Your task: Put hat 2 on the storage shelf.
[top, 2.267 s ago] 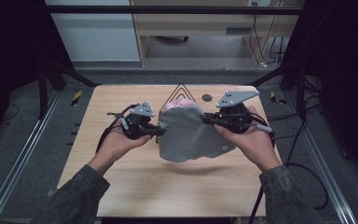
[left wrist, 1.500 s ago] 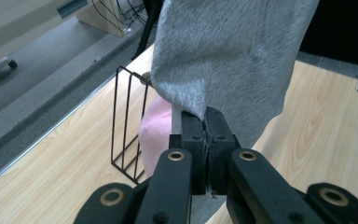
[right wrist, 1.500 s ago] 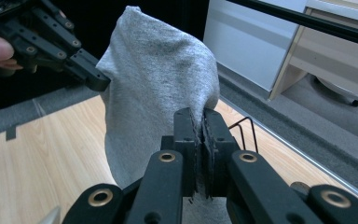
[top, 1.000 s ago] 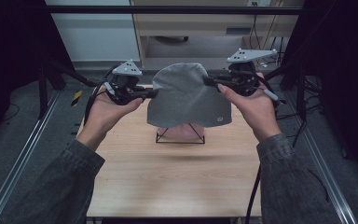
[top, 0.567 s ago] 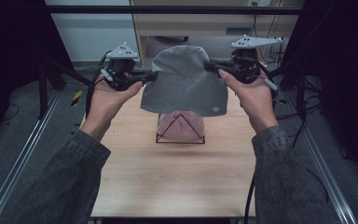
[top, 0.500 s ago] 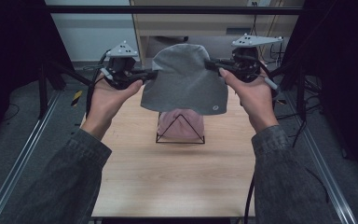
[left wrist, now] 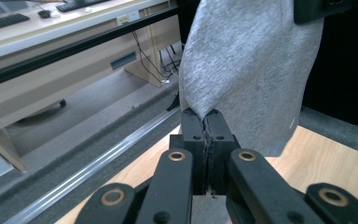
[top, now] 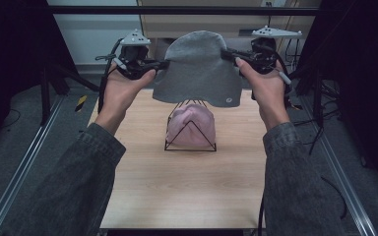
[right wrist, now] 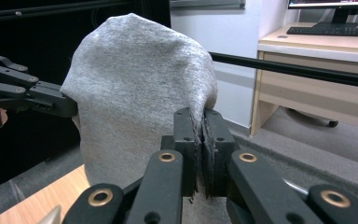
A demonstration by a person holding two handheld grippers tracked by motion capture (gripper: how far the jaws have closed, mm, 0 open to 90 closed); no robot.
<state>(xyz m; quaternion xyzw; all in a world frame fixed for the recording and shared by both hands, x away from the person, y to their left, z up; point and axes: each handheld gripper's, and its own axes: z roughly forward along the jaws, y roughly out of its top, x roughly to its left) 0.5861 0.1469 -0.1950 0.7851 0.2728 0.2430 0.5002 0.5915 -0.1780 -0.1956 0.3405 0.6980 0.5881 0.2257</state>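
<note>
Left gripper point(top: 163, 64) and right gripper point(top: 225, 52) both clamped tight on grey beanie point(top: 197, 69) edges; crown pointed 12 o'clock, long axis vertical.

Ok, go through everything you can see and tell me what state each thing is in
Grey knit beanie: lifted above the table, hanging between both grippers.
Left gripper: shut on the beanie's edge.
Right gripper: shut on the opposite edge.
Pink hat: resting on the black wire stand, upright on the wooden table.

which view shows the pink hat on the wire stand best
The high view: the pink hat sits on the black wire stand below the lifted grey beanie. The gripper views show the beanie up close instead, pinched in their jaws.
</note>
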